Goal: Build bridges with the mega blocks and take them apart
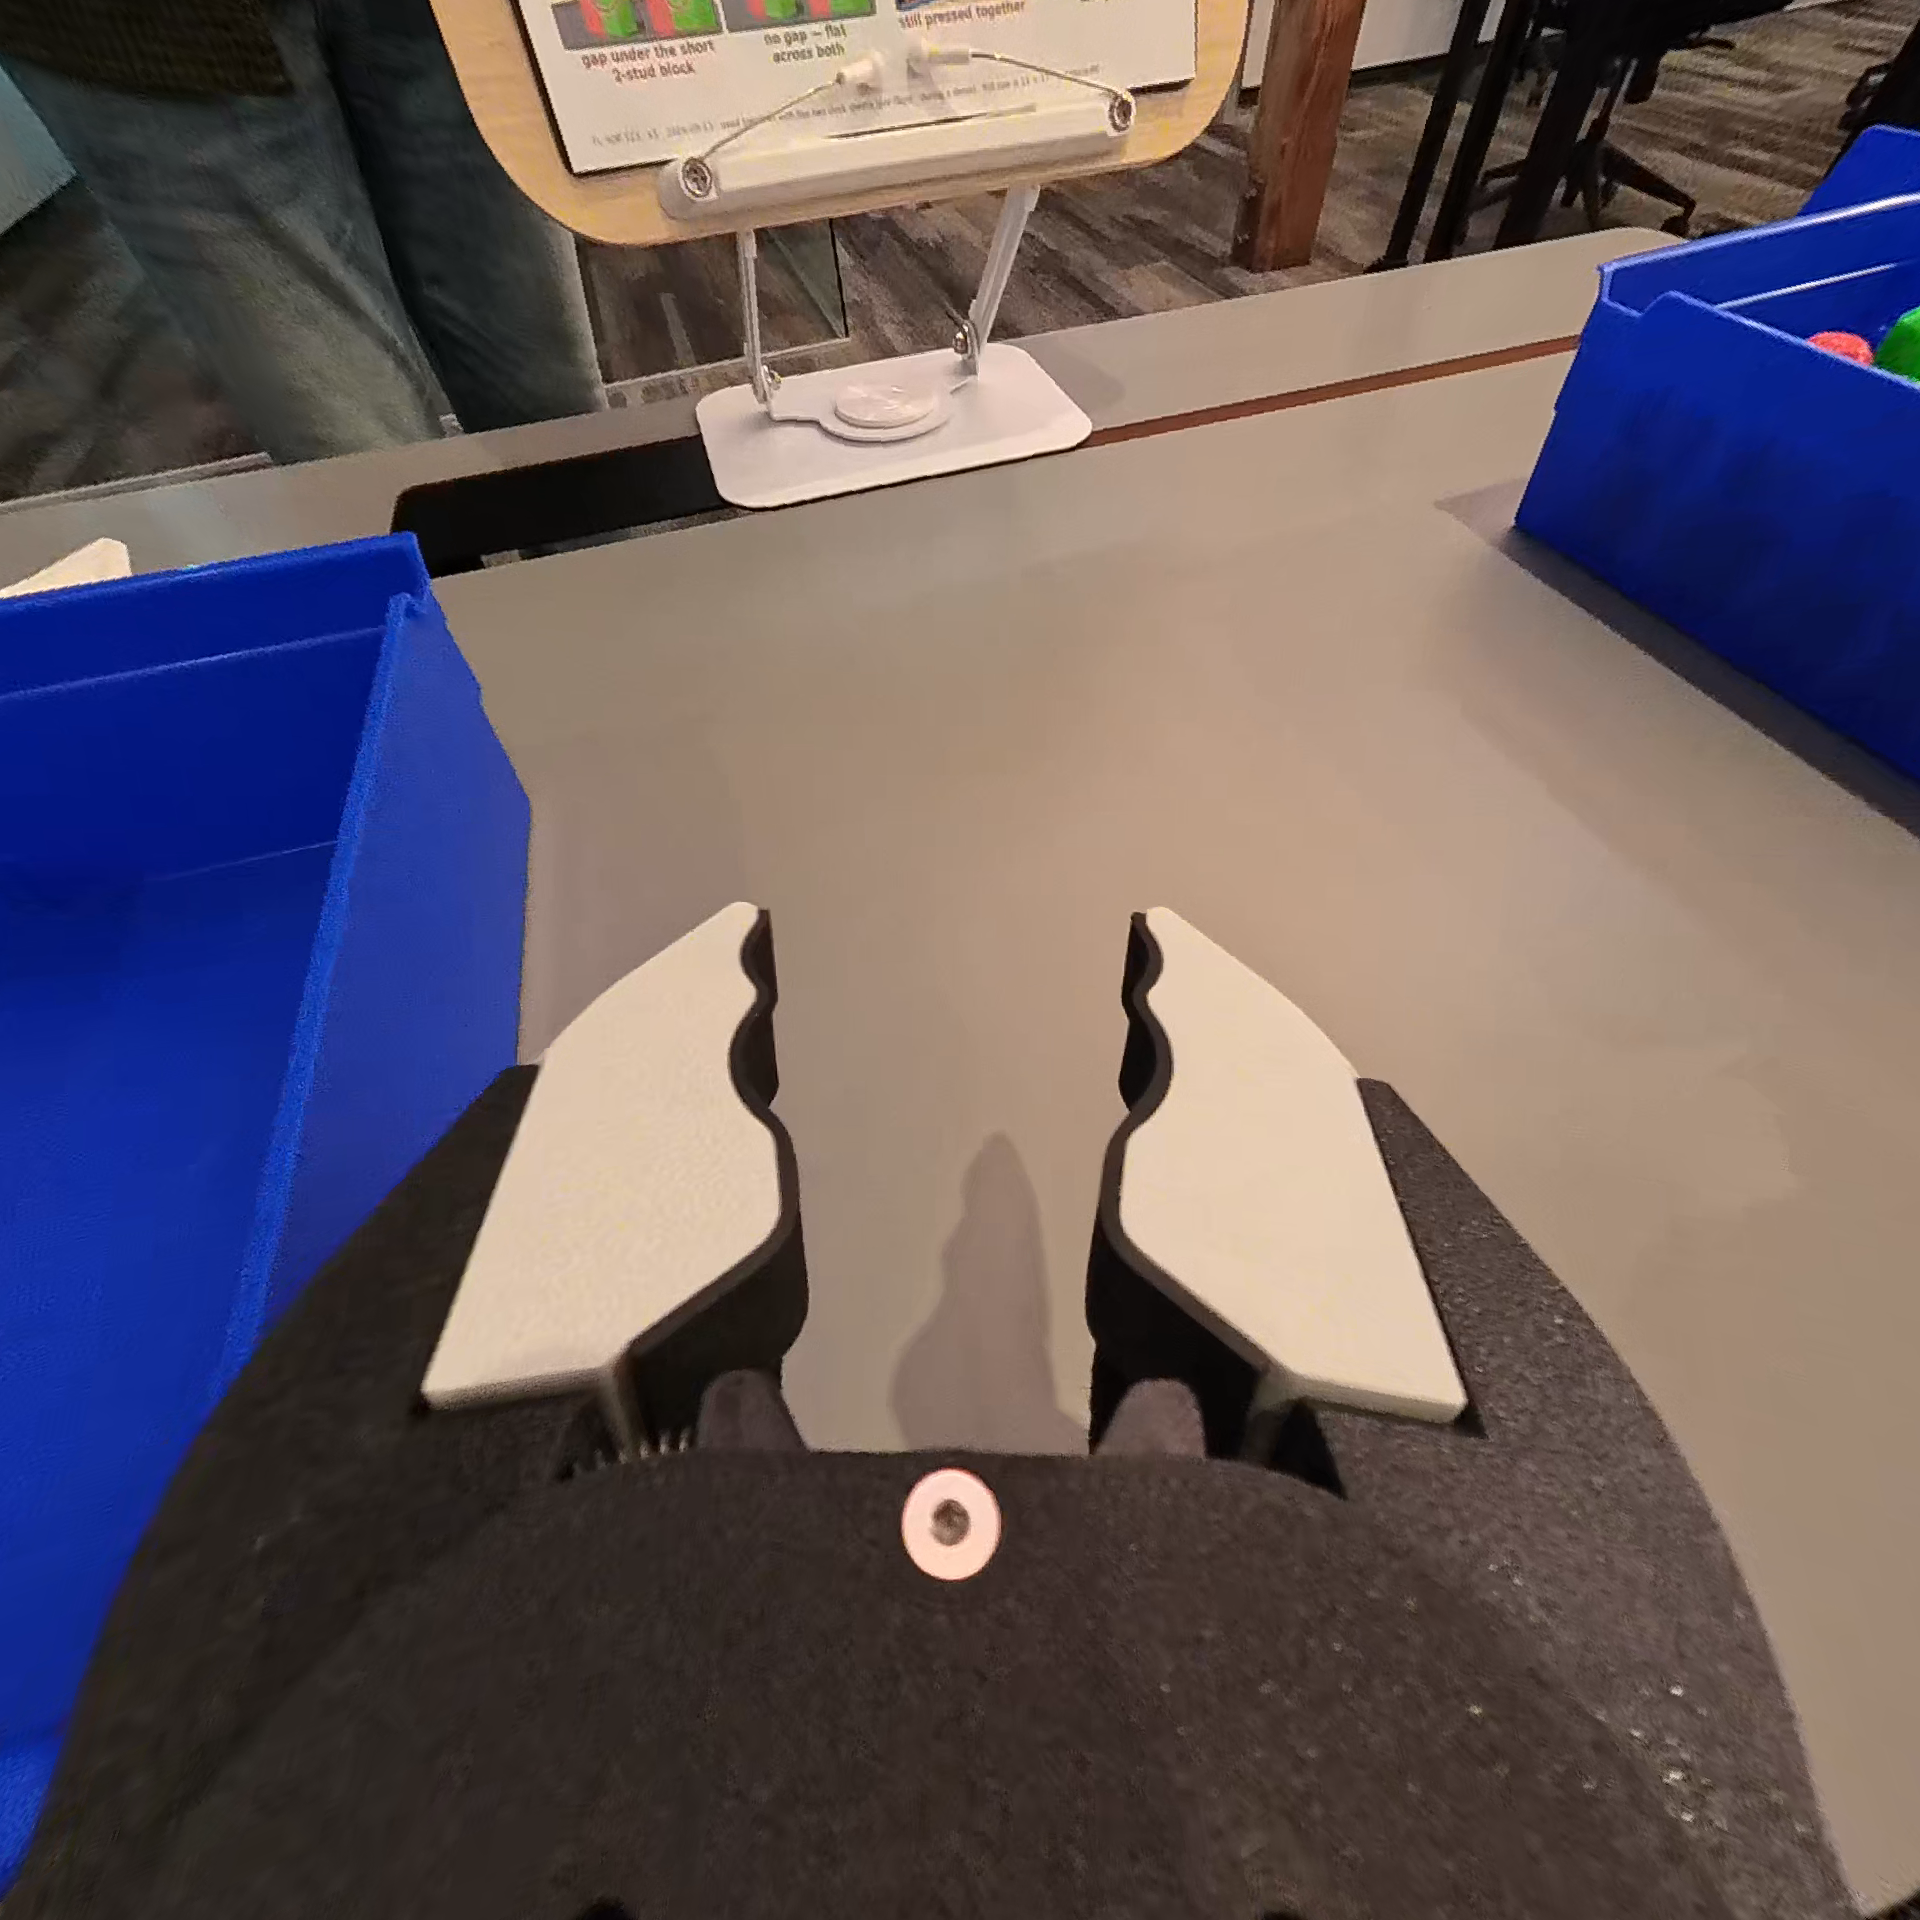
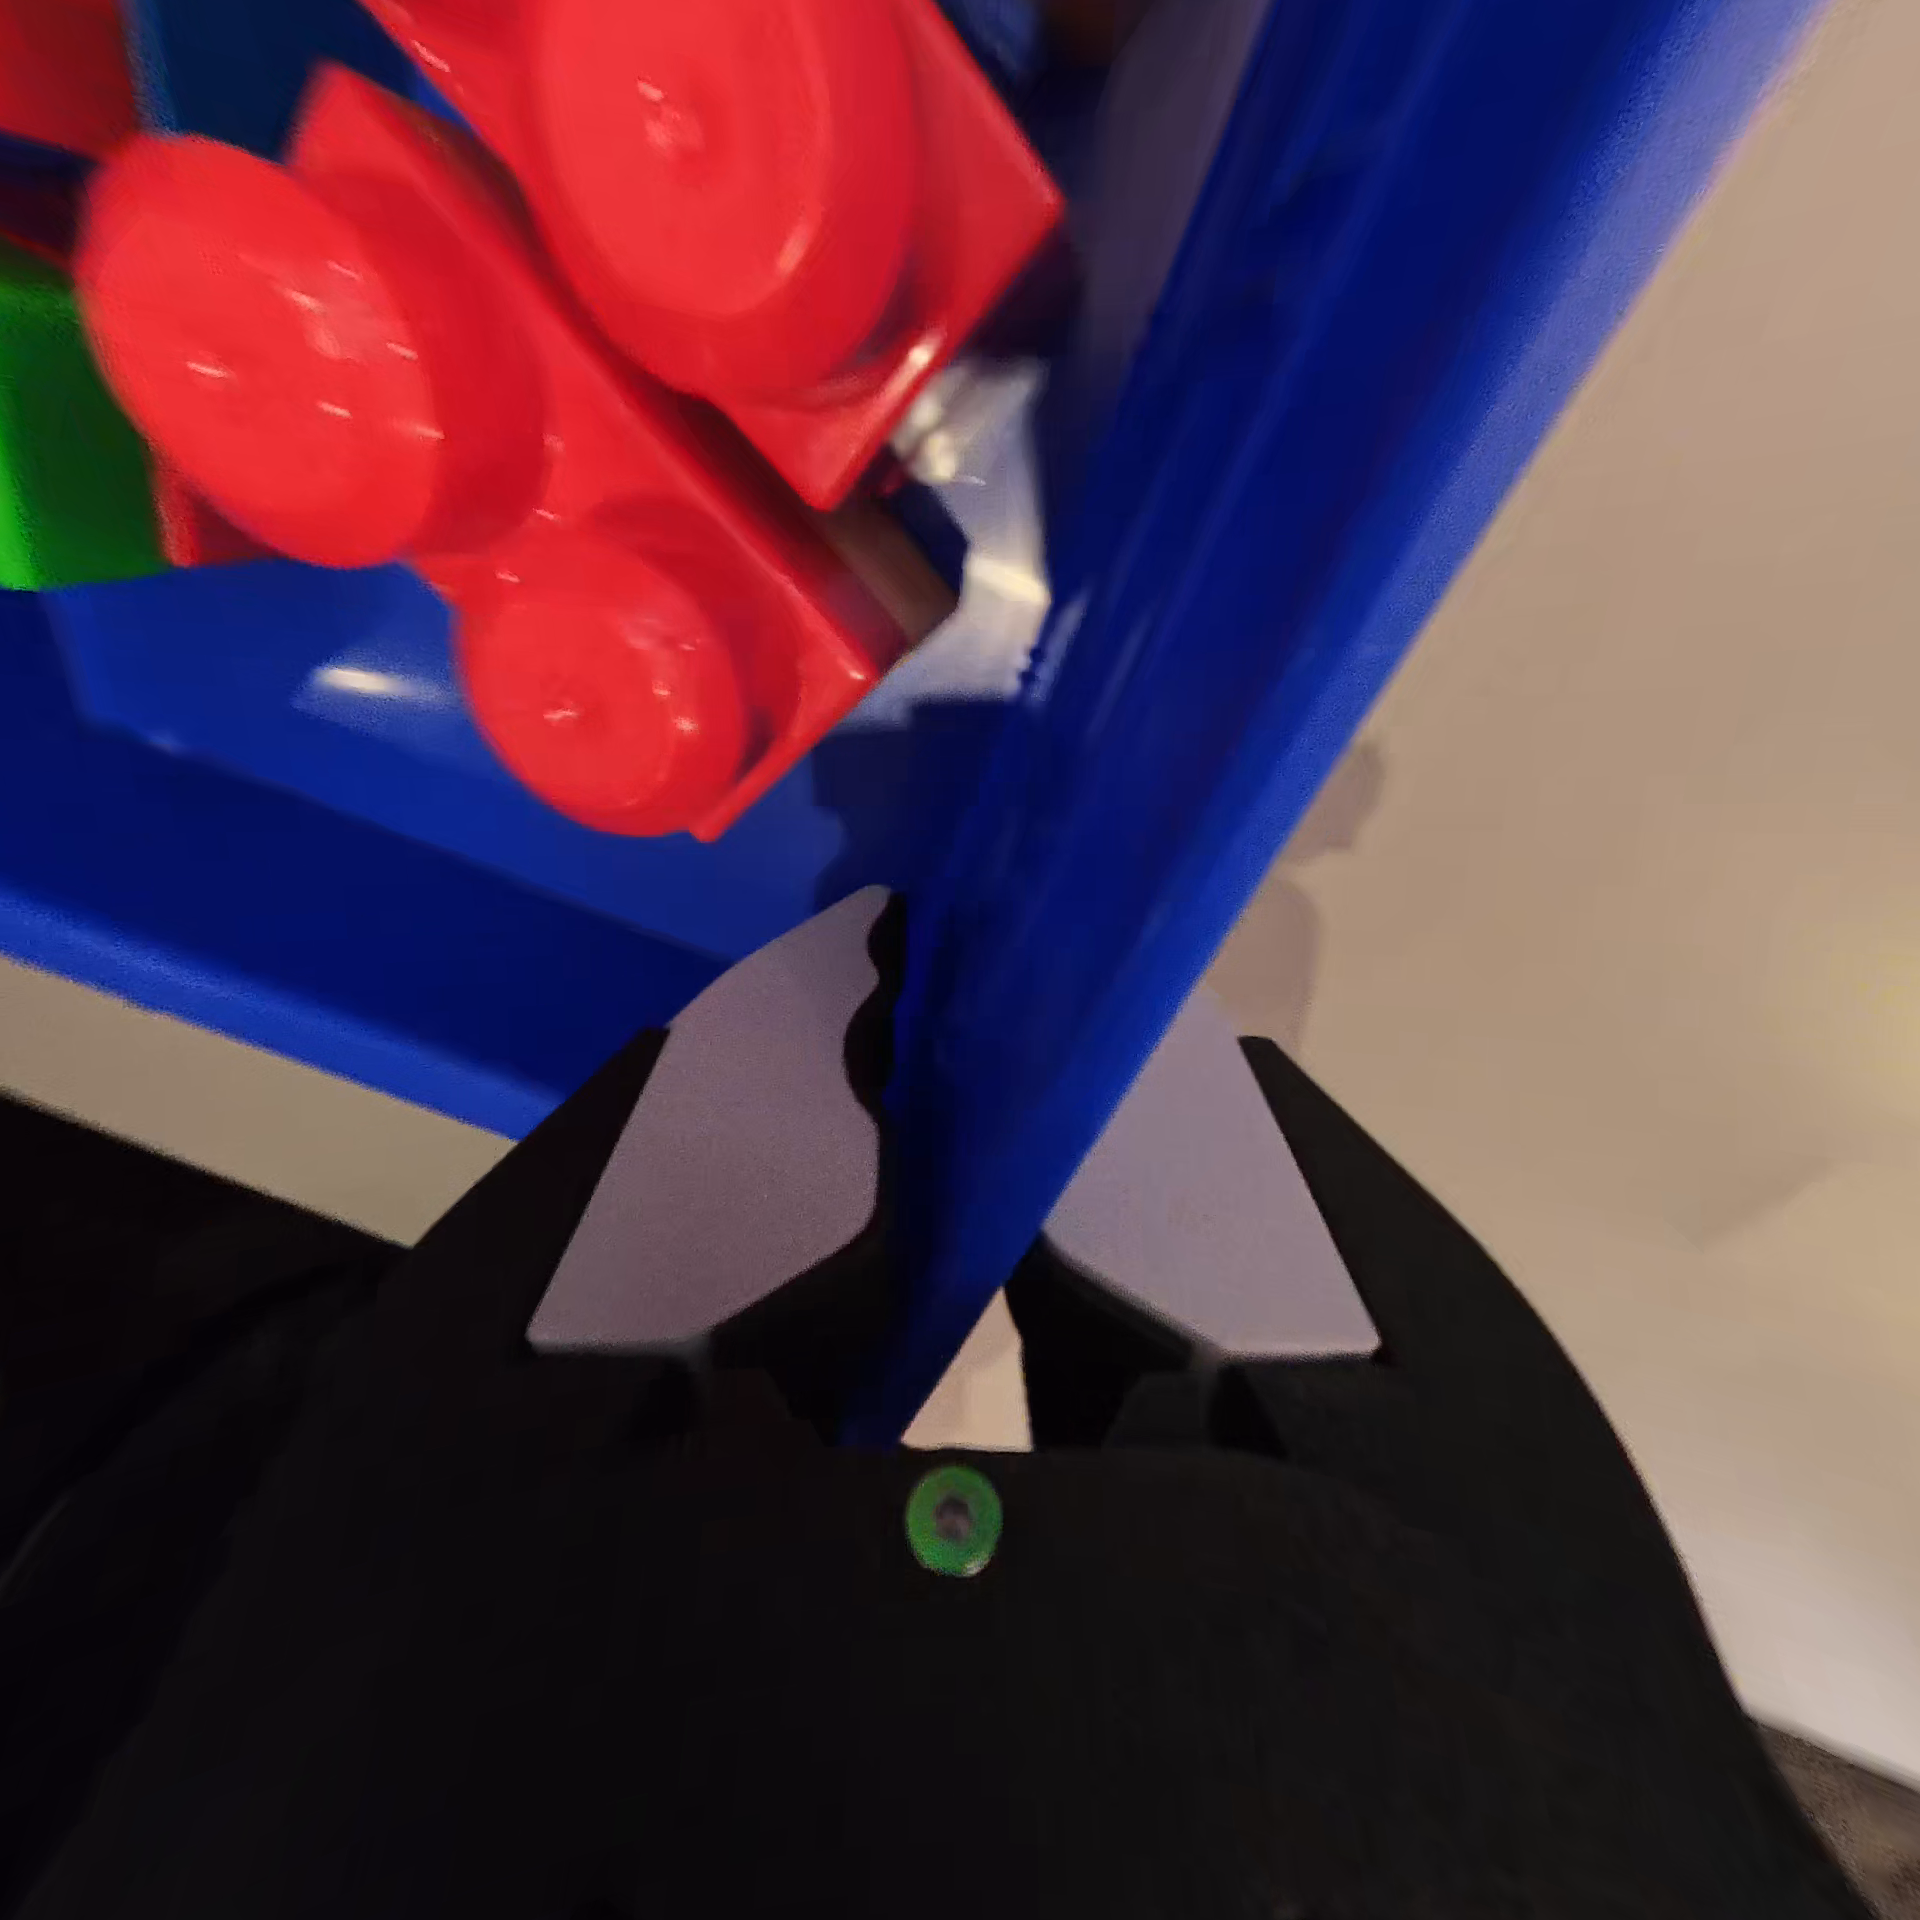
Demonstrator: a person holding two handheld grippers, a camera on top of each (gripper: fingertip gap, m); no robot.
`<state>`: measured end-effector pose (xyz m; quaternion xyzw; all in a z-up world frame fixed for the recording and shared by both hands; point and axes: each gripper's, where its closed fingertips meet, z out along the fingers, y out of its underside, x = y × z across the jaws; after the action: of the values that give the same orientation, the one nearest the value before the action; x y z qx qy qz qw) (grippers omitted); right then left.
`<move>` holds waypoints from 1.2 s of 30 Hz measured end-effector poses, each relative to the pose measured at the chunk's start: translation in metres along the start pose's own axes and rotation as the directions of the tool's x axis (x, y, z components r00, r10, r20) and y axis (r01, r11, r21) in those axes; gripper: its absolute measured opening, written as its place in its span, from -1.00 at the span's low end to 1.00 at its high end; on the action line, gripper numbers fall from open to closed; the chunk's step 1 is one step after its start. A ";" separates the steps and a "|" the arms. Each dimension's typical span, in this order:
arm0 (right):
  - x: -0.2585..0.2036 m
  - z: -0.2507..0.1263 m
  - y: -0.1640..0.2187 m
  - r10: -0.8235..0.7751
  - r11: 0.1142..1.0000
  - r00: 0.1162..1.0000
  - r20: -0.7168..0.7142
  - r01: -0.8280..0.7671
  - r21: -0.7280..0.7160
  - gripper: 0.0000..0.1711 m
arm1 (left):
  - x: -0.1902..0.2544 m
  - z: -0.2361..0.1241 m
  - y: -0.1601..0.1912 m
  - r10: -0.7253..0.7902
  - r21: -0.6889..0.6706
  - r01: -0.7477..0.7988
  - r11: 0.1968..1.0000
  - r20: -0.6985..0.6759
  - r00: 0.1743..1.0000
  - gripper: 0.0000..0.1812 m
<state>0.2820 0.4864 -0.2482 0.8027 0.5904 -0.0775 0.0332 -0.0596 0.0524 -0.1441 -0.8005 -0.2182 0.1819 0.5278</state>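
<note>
My left gripper [image 1: 951, 920] is open and empty, low over the grey table [image 1: 1039, 727]. My right gripper [image 2: 997, 935] straddles a side wall of a blue bin [image 2: 1143, 623], one finger inside and one outside, jaws narrowed onto the wall. Inside that bin lie two red mega blocks [image 2: 727, 208] [image 2: 468, 468], studs towards the camera, and a green block [image 2: 52, 436] at the left edge. The view is blurred. In the left wrist view this bin [image 1: 1714, 540] stands at the right, with a red block [image 1: 1839, 345] and a green block [image 1: 1907, 343] showing over its rim.
A second blue bin [image 1: 260, 831] stands close to the left of my left gripper; its visible part holds nothing. A picture board on a white stand [image 1: 894, 416] stands at the table's far edge. A person's legs [image 1: 312, 208] are behind it.
</note>
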 end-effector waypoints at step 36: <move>-0.007 -0.001 -0.008 0.167 0.985 0.986 -0.012 -0.167 -0.038 -0.95 | 0.018 0.027 0.005 0.060 -0.031 -0.062 0.998 -0.073 0.996 -0.36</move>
<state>0.2719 0.4821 -0.2456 0.8488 0.5227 -0.0593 0.0528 -0.0575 0.0811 -0.1597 -0.8215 -0.1775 0.1654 0.5161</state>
